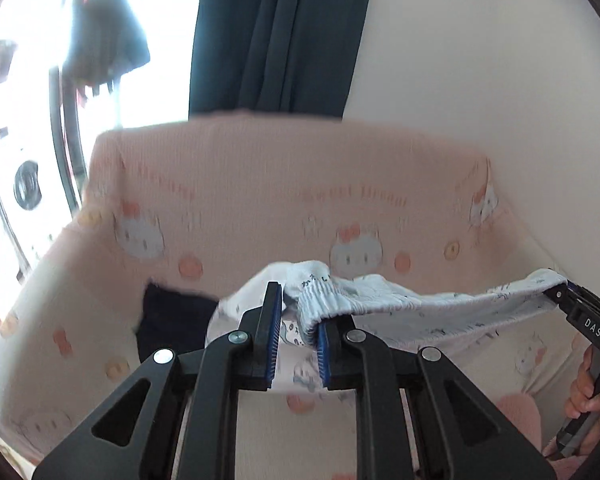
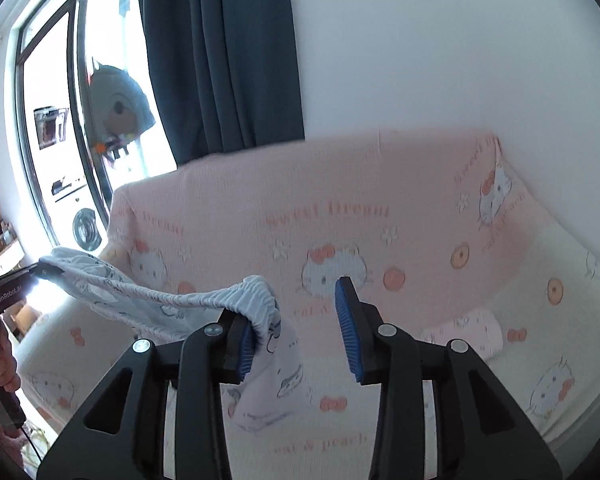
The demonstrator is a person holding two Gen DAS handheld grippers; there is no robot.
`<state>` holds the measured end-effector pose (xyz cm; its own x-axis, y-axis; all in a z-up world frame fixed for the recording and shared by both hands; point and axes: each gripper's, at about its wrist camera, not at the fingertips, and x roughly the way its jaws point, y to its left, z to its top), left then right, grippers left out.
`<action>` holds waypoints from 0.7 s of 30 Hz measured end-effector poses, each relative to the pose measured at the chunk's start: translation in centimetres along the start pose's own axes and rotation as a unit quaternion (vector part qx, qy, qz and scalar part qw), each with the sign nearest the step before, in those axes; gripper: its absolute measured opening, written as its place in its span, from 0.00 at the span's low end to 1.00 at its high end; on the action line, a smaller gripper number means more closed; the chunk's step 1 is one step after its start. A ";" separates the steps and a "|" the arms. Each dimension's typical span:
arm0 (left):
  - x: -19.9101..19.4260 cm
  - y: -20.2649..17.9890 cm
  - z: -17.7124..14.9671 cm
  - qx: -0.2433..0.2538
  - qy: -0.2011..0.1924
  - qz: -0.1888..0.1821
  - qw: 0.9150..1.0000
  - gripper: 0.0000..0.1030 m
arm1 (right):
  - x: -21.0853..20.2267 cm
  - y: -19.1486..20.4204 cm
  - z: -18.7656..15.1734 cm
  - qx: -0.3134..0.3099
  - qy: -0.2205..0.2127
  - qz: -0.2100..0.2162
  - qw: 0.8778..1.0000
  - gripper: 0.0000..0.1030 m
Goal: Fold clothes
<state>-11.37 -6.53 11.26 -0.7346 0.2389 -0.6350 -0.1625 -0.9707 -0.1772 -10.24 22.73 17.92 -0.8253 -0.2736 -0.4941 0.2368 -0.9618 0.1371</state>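
The small white printed garment with an elastic waistband (image 1: 380, 300) hangs in the air above the pink cat-print sofa (image 2: 380, 208), stretched sideways between both tools. The left gripper (image 1: 296, 320) jaws stand partly apart, the waistband draped over the right one; the right gripper (image 2: 300, 320) jaws are wide apart, cloth hooked over its left finger only.

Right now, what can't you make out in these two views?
- Left wrist view: whether the left hand-held gripper pinches the printed elastic-waist garment; bunched cloth fills the gap between its fingers.
- Both views: what kind of garment it is; its lower part hangs behind the fingers.
- Left wrist view: the dark item on the pink sofa cover; blurred, and partly behind the cloth.
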 end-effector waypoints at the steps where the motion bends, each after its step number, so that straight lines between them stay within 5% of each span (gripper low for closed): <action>1: 1.8 0.8 -2.2 -0.021 0.041 -0.008 0.999 0.16 | 1.3 -0.3 -1.8 0.007 0.036 0.005 0.999 0.35; 6: 8.4 2.6 -10.9 -0.054 0.154 0.010 0.987 0.16 | 7.0 -0.6 -12.1 -0.006 0.207 0.023 0.978 0.35; 11: 12.2 3.2 -17.0 -0.086 0.215 0.017 0.973 0.16 | 12.5 -1.7 -21.1 -0.008 0.352 0.012 0.936 0.35; 15: 12.0 2.4 -17.7 -0.082 0.201 -0.005 0.976 0.16 | 13.1 -1.2 -23.4 -0.050 0.383 0.015 0.922 0.35; 21: 11.0 2.4 -16.7 -0.090 0.169 -0.042 0.981 0.16 | 12.2 1.2 -23.0 -0.098 0.378 0.091 0.916 0.35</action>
<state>-8.86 -5.77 -8.69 -0.4586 0.3431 -0.8197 -0.0725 -0.9338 -0.3503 -8.19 18.33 -7.67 -0.1900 -0.2781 -0.9416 0.4833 -0.8613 0.1568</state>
